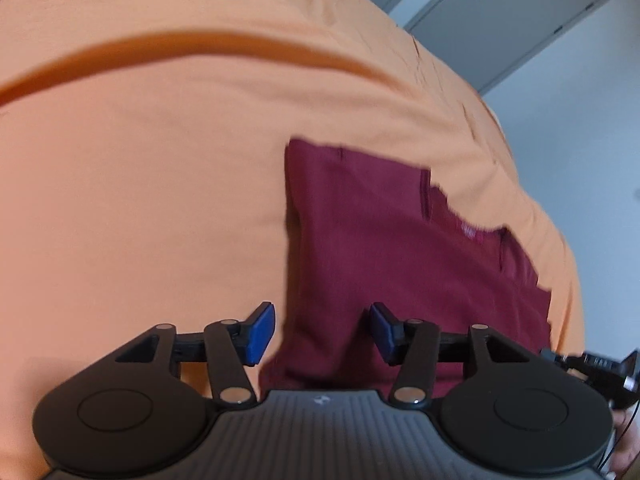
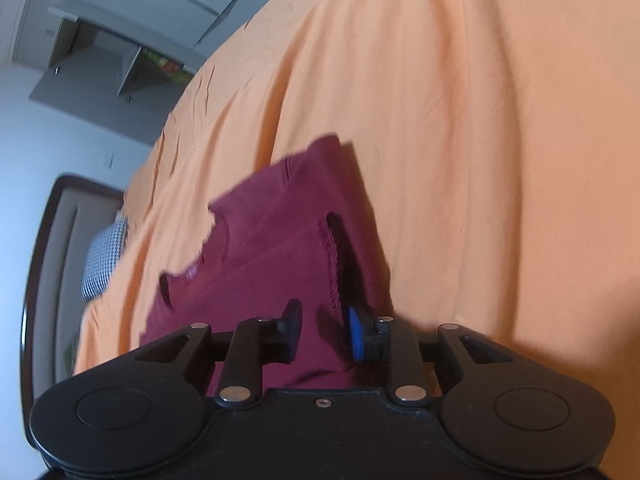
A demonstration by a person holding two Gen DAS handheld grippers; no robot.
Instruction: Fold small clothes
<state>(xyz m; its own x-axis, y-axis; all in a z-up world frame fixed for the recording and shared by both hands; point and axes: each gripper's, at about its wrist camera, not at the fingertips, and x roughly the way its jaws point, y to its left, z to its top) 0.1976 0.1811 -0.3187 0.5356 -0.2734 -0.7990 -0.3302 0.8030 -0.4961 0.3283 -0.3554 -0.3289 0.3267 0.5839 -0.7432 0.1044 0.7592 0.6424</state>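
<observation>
A dark red small garment (image 1: 392,248) lies on the orange bedsheet (image 1: 160,200), partly folded with its neckline toward the far side. My left gripper (image 1: 322,334) is open just above the garment's near left edge, holding nothing. In the right wrist view the same garment (image 2: 264,264) shows a folded-over flap with a stitched hem. My right gripper (image 2: 325,334) is open over the garment's near right part, its blue pad (image 2: 357,334) close to the hem, with no cloth between the jaws.
The orange sheet (image 2: 480,160) covers the whole bed. A checkered pillow (image 2: 102,260) and a dark headboard (image 2: 40,264) lie at the left in the right wrist view. Grey cupboards (image 1: 504,12) stand beyond the bed.
</observation>
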